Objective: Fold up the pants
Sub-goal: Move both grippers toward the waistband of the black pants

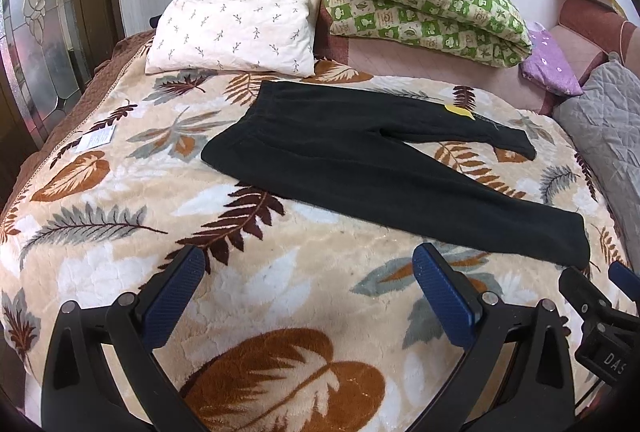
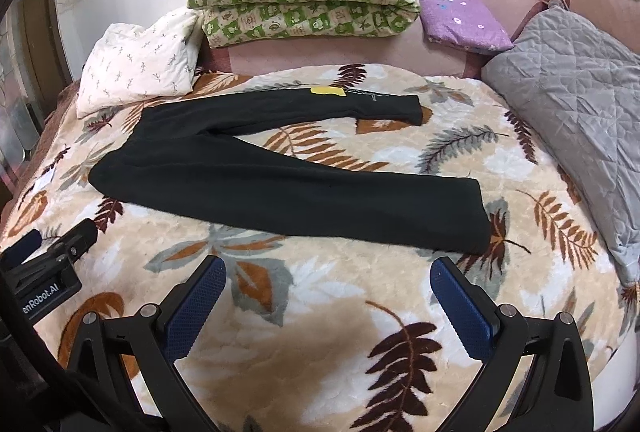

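Observation:
Black pants [image 1: 360, 160] lie flat on a leaf-patterned blanket [image 1: 120, 232], waistband to the left, two legs spread apart to the right. A yellow tag [image 1: 460, 111] sits on the far leg. My left gripper [image 1: 308, 264] is open and empty, above the blanket just short of the near leg. In the right wrist view the pants [image 2: 260, 180] lie the same way, and my right gripper [image 2: 326, 272] is open and empty just short of the near leg's cuff end. Each gripper shows at the edge of the other's view.
A white pillow [image 1: 236, 28], a folded green quilt [image 1: 424, 4] and a purple pillow [image 1: 552, 64] sit at the head of the bed. A grey quilted cover [image 2: 580, 104] lies on the right. A white label [image 1: 96, 138] lies on the blanket at left.

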Action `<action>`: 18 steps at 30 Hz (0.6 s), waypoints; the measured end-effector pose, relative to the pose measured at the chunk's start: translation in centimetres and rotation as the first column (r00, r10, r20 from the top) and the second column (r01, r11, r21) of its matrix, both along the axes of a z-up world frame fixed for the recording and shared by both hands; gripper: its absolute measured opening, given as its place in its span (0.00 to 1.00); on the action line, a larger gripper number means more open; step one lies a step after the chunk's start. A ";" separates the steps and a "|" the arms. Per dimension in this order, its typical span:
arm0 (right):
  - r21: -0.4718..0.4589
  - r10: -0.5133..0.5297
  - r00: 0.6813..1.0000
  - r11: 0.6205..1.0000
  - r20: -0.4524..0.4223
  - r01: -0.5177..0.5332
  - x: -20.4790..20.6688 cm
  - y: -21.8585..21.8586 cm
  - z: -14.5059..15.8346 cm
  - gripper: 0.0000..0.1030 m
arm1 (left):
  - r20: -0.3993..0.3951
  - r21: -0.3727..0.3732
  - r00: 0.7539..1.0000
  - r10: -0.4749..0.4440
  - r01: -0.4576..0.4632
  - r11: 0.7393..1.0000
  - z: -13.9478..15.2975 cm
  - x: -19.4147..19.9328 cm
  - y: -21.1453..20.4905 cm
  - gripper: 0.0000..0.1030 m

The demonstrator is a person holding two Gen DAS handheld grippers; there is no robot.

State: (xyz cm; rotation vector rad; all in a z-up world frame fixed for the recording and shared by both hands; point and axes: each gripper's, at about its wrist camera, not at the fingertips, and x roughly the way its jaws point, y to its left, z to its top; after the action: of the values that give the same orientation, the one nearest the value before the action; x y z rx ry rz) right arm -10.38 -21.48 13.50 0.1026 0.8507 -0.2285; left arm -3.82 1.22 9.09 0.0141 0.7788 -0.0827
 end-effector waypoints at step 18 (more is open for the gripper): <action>0.002 0.014 1.000 1.000 0.024 -0.014 -0.1 0.4 -0.5 0.99 | 0.004 -0.002 1.000 -0.004 0.004 1.000 -0.1 0.0 -0.1 1.00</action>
State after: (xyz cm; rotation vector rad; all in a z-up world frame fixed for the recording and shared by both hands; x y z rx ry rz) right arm -10.51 -21.07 12.96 0.1007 0.8279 -0.2128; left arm -3.87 1.13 9.00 0.0142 0.7742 -0.0871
